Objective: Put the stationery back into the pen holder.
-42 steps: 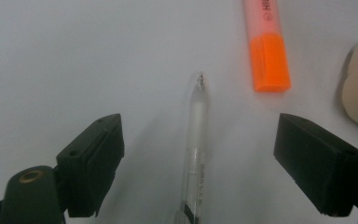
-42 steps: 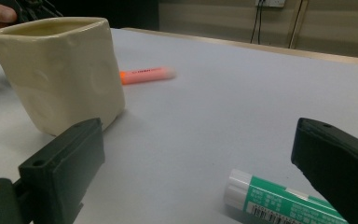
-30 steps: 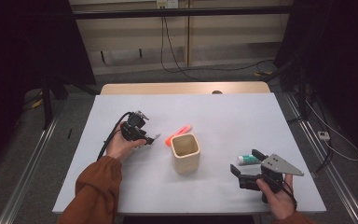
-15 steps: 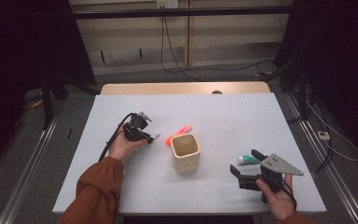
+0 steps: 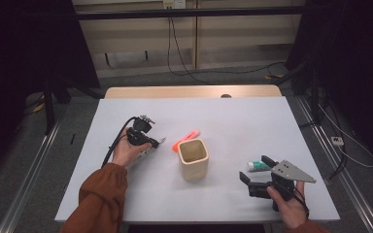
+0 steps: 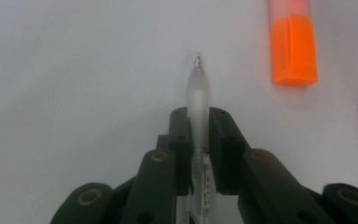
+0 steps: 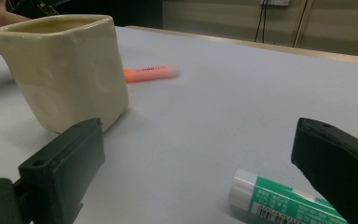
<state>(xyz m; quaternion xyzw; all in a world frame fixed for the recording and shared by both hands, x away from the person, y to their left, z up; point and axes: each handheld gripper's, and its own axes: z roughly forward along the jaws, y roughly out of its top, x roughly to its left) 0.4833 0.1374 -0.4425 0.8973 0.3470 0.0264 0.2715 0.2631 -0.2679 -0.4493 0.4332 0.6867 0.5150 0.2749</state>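
On the table [image 5: 233, 116]: one pen [image 6: 199, 100], one highlighter [image 5: 185, 139], one cup [image 5: 193, 158], one glue stick [image 5: 258, 166].

We see a slim frosted, translucent pen [image 6: 199, 100] lying flat on the white table, just left of the cream square cup [image 5: 193, 158]. Its bare metal tip points toward the cup, and an orange highlighter [image 6: 292, 44] lies between the two, nearer the cup.

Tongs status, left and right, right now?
Left tongs: just closed, gripping a clear pen lying on the table.
Right tongs: open, holding nothing; a green glue stick lies between the jaws, untouched.
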